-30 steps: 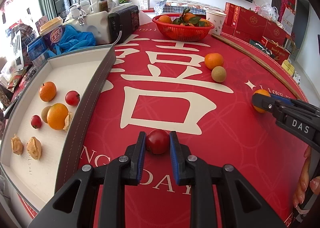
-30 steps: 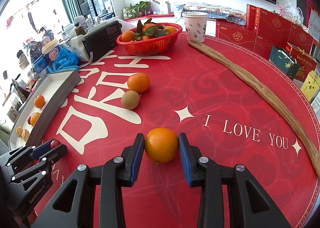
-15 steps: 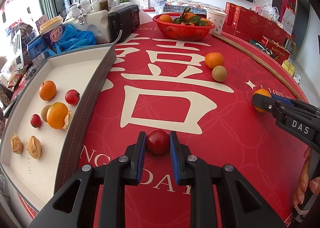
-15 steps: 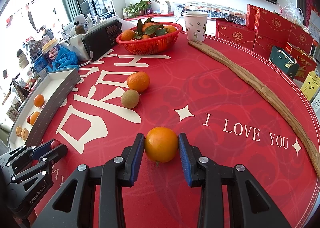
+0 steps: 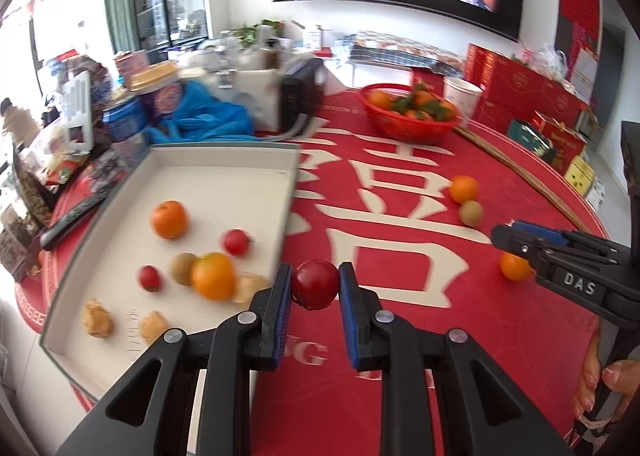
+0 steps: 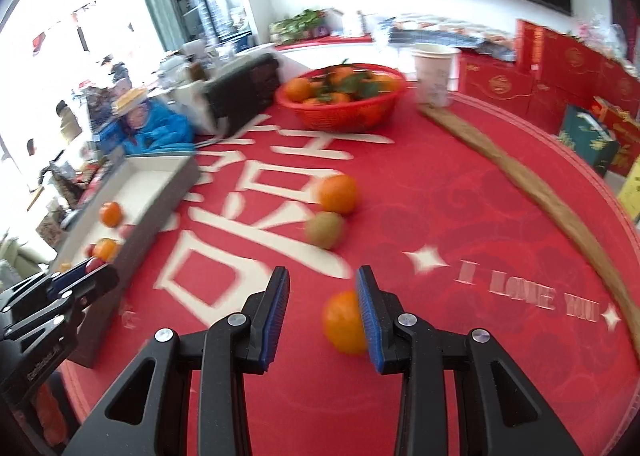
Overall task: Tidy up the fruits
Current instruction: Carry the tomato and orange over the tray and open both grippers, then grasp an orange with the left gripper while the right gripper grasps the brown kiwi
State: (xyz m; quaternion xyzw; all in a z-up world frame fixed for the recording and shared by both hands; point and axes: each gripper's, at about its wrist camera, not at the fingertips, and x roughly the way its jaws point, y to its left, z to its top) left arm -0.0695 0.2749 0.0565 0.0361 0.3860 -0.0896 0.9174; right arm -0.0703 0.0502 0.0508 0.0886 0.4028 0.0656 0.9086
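Note:
My left gripper [image 5: 315, 276] is shut on a small red tomato [image 5: 315, 285], held in the air just right of the white tray [image 5: 208, 184]. The tray holds oranges, small red fruits, a kiwi and dried husk fruits. In the right wrist view the left gripper [image 6: 80, 276] shows at the tray's near corner. My right gripper [image 6: 323, 284] stands open above the red tablecloth. An orange [image 6: 343, 322] lies on the cloth by the right finger's inner side, partly hidden by it and apart from the left pad. The left wrist view shows that orange [image 5: 514, 267] under the right gripper [image 5: 516, 234].
A loose orange [image 6: 337, 194] and a kiwi [image 6: 325, 230] lie together mid-table. A red basket [image 6: 340, 116] of leafy oranges, a paper cup [image 6: 434, 74] and a black radio [image 6: 240, 96] stand at the back. A long wooden stick [image 6: 540, 192] runs along the right, with red gift boxes beyond.
My left gripper rose off the cloth with the tomato and moved toward the tray. My right gripper lifted and shifted; the orange, which sat centred between its fingers, now sits by the right finger.

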